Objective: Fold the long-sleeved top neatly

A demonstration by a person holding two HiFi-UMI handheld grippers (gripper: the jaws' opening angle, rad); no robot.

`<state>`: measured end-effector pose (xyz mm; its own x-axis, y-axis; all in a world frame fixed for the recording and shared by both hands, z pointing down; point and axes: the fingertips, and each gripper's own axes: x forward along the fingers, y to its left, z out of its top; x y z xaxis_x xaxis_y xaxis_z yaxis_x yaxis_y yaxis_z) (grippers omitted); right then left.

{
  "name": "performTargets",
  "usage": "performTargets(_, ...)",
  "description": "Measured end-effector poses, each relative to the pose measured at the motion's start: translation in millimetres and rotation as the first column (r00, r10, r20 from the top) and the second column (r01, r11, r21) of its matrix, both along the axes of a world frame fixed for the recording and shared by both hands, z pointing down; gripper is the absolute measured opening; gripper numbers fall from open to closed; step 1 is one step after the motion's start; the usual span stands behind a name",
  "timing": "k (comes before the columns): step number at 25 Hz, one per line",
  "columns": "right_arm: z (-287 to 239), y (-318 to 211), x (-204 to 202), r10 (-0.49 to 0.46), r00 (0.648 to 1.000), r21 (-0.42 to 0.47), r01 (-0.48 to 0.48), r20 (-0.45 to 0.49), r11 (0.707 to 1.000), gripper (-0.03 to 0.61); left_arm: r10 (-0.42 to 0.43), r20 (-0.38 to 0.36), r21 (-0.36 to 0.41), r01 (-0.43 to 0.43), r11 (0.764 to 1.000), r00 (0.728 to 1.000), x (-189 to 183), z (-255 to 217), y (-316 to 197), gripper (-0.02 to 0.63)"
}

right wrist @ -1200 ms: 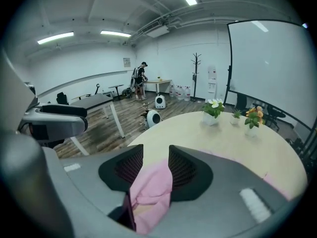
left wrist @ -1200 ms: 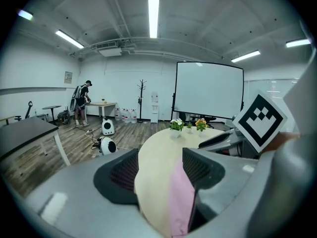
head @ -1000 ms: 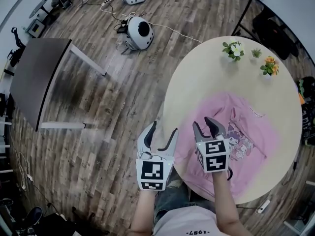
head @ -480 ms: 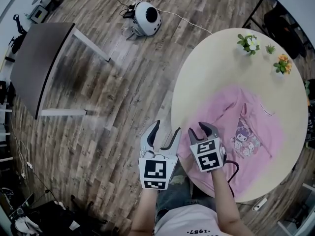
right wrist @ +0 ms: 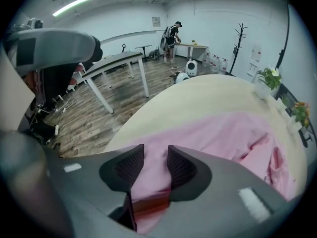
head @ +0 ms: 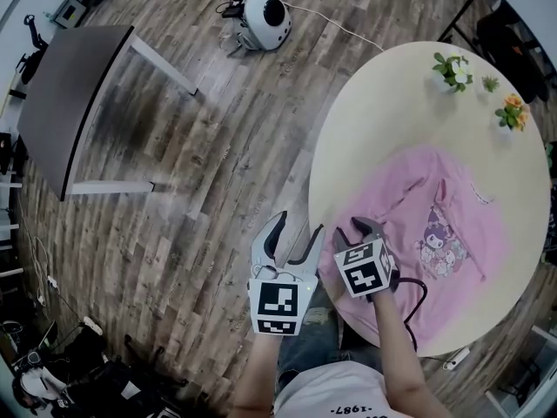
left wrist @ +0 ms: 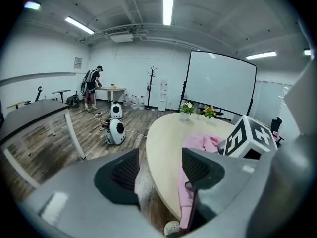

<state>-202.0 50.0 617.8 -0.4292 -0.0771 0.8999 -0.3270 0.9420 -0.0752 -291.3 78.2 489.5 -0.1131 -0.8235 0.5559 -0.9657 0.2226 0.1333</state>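
Observation:
A pink long-sleeved top [head: 435, 233] with a cartoon print lies spread on the round beige table [head: 383, 103]; its near edge hangs over the rim. My right gripper [head: 357, 229] is at the top's near left edge. In the right gripper view the jaws [right wrist: 155, 165] stand close together with pink cloth [right wrist: 233, 138] pinched between them. My left gripper [head: 294, 229] hovers open over the floor just left of the table rim. In the left gripper view nothing is between its jaws [left wrist: 158, 170], and the hanging pink cloth [left wrist: 187, 202] shows beside the right jaw.
Small potted flowers [head: 454, 68] [head: 512, 111] stand at the table's far side. A white round device [head: 265, 20] with a cable sits on the wood floor. A dark grey table [head: 70, 103] stands at the left. A person [left wrist: 91, 86] stands far across the room.
The right gripper's jaws have drawn together on the top's near left edge. Both grippers have shifted slightly toward the table's near left rim.

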Motion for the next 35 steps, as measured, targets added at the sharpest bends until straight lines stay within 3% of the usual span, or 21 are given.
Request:
performTargets(4,1.0,-2.5,-1.8,-0.008,1.0,0.015,0.008,-0.01,1.0,0.159,-0.002,-0.008,-0.011,0.002,1.0,1.0,-0.3,5.9,1.9,0.271)
performTargets(9,1.4,-13.0,-1.1,0.038,0.999,0.04,-0.037,-0.01,0.998,0.054,0.002,-0.01,-0.015,-0.002,1.0,1.0,-0.7,6.3,2.0,0.271)
performTargets(15,-3.2,-12.8,-1.5,0.097,0.995,-0.01,-0.097,0.011,0.995,0.049,0.015,-0.004,-0.007,-0.015,1.0,1.0,-0.7,-0.5,-3.1,0.271)
performTargets(20,-39.5,-32.5,-6.9,0.179,0.977,0.0,-0.181,0.111,0.984,0.048,0.056,0.013,0.031,-0.057,0.998,0.998,1.8,-17.3,-23.7,0.27)
performTargets(27,-111.3,-94.1,5.8,0.329,0.889,0.033,-0.358,0.318,0.933,0.047,0.15,0.032,0.069,-0.152,0.986,0.988,23.1,-32.0,-52.6,0.27)
performTargets(35,-181.7,-156.3,58.2,0.427,0.79,0.134,-0.529,0.44,0.838,0.046,0.277,0.057,0.103,-0.282,0.954,0.959,56.8,-51.4,-81.2,0.27)
